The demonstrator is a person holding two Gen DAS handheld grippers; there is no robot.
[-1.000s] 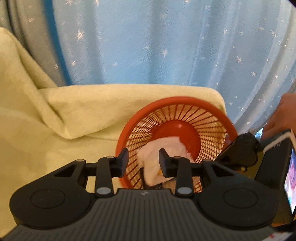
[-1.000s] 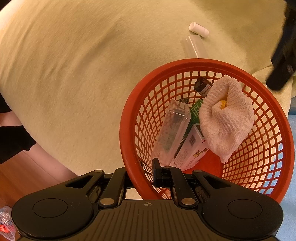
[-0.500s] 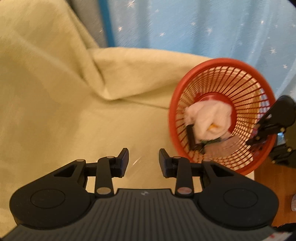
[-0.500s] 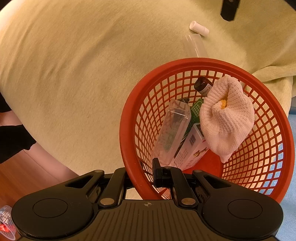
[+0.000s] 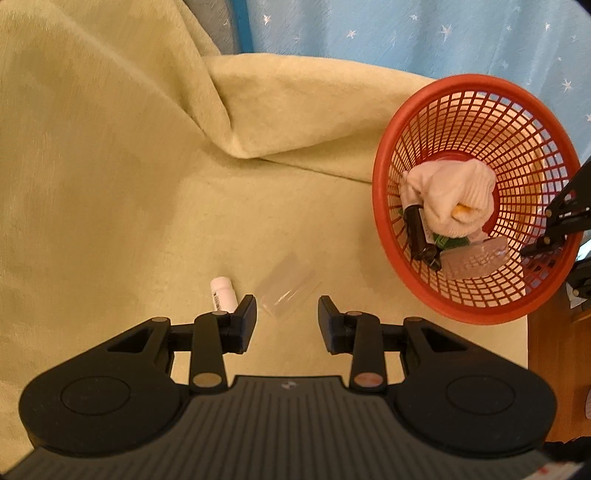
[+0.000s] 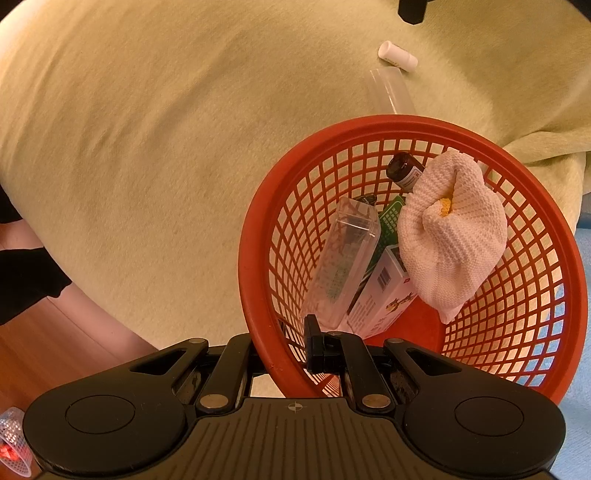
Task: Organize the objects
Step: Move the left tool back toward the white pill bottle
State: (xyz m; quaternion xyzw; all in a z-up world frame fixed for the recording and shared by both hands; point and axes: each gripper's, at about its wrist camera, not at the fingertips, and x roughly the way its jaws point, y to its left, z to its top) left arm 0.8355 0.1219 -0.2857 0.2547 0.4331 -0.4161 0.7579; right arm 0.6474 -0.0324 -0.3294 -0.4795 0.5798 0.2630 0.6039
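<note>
A red mesh basket [image 5: 517, 306] [image 6: 258, 266] stands at the edge of a table under a yellow-green cloth. It holds a balled white knit cloth [image 6: 450, 251] [image 5: 454, 195], a brown bottle [image 5: 419, 232], a clear plastic box [image 6: 343, 266] and a green-and-white carton [image 6: 384, 291]. My right gripper [image 6: 284, 350] is shut on the basket's near rim. My left gripper [image 5: 286, 317] is open and empty above the cloth. A small white tube [image 5: 221, 293] [image 6: 397, 55] and a clear plastic piece [image 5: 286, 286] [image 6: 391, 88] lie just ahead of the left gripper.
The yellow-green cloth [image 5: 110, 184] has a raised fold at the back. A blue starred curtain [image 5: 406, 33] hangs behind. A wooden floor [image 6: 44, 350] shows beyond the table edge. A small mesh object [image 6: 11, 439] lies at the lower left.
My left gripper has swung left and down, away from the basket, to over the white tube and clear piece. My right gripper and the basket have stayed put.
</note>
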